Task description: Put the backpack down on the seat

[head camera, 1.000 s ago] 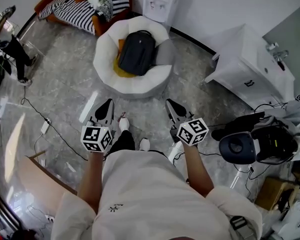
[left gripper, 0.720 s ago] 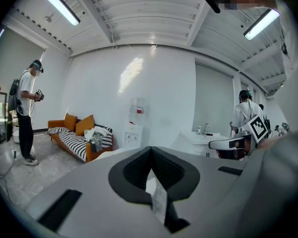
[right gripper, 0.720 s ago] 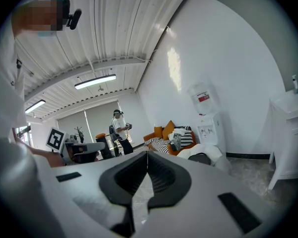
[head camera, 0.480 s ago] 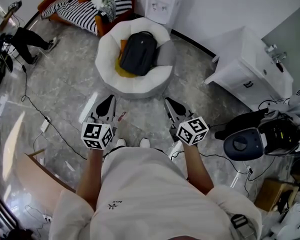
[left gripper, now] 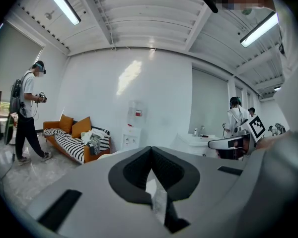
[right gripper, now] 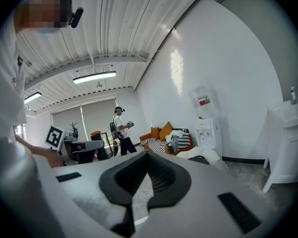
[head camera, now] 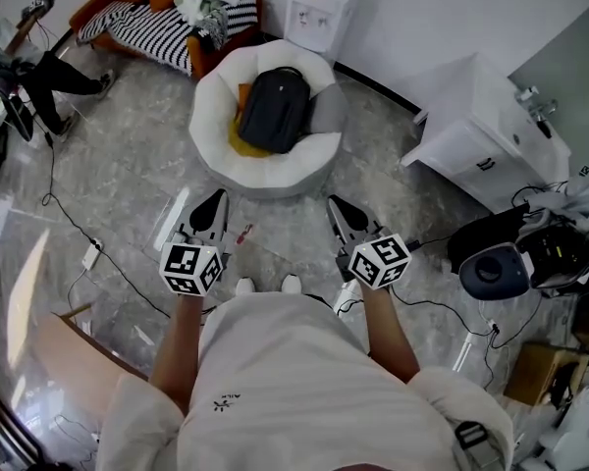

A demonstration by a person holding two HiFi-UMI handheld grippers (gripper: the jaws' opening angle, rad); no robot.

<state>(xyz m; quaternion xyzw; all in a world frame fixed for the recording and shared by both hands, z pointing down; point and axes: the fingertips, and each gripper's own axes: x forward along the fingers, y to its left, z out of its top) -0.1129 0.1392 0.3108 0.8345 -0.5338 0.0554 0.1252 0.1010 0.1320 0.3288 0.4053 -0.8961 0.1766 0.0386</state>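
Hovering pressed together over grey marble floor (head camera: 128, 175), left tongs (head camera: 216, 197) and right tongs (head camera: 336, 205) face the backpack (head camera: 273, 111) on the white seat (head camera: 265, 171).

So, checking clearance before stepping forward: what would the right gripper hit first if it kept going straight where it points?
Probably the near rim of the round white seat holding the backpack. Only bare floor lies between it and the right gripper, though depth is uncertain.

I wear a white short-sleeved shirt (head camera: 304, 381); my left gripper (head camera: 214, 200) and right gripper (head camera: 336, 205) carry black-and-white marker cubes (head camera: 188, 268).
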